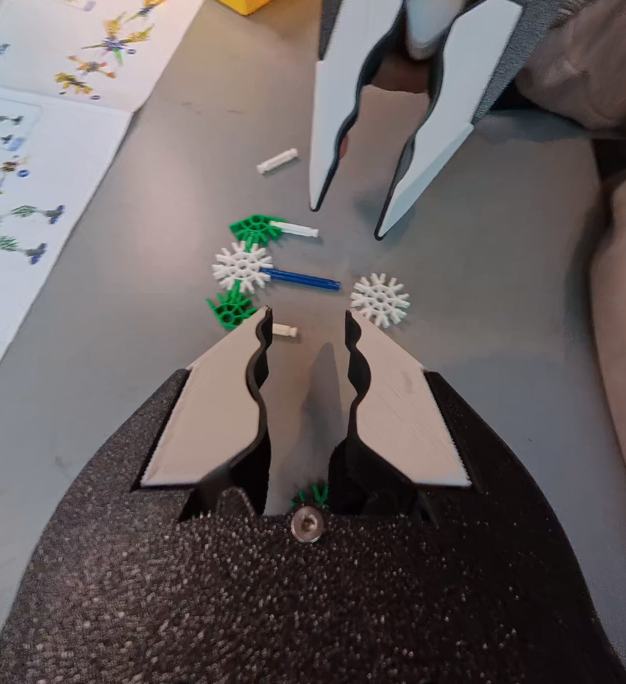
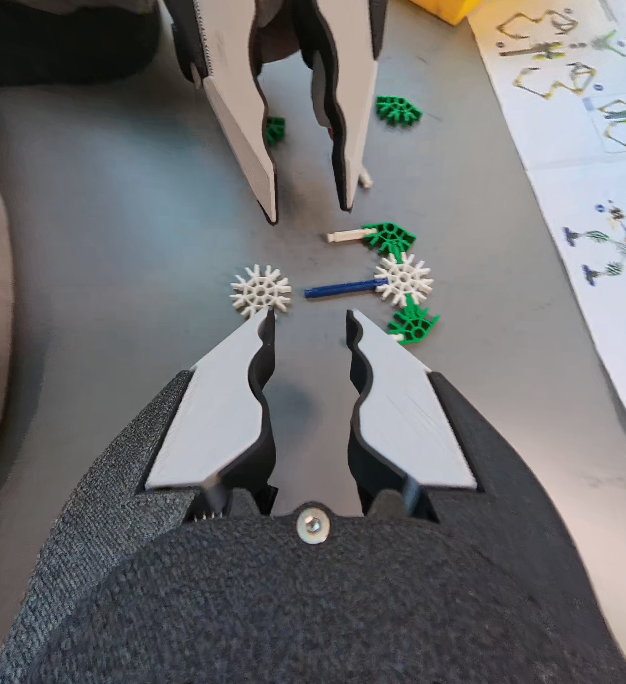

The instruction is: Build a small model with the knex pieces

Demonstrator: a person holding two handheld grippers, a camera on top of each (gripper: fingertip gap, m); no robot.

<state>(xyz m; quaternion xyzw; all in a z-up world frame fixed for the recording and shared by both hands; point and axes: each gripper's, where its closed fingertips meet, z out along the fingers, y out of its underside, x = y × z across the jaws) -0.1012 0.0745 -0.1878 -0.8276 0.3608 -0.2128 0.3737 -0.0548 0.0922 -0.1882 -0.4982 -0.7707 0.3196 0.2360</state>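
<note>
Grey tabletop (image 1: 119, 370), printed sheets (image 1: 45, 148) alongside

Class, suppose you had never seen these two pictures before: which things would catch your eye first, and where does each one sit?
First, the two open grippers, left gripper and right gripper, facing each other over a grey table, both empty. Between them lies a small toy assembly: a white snowflake connector joined to two green connectors, with a blue rod pointing at a loose white snowflake connector. Printed instruction sheets lie along the table's edge.

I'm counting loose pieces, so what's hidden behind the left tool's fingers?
In the right wrist view, a green connector and a white rod end peek from behind the left tool. The rest of both is covered by its fingers.
</note>
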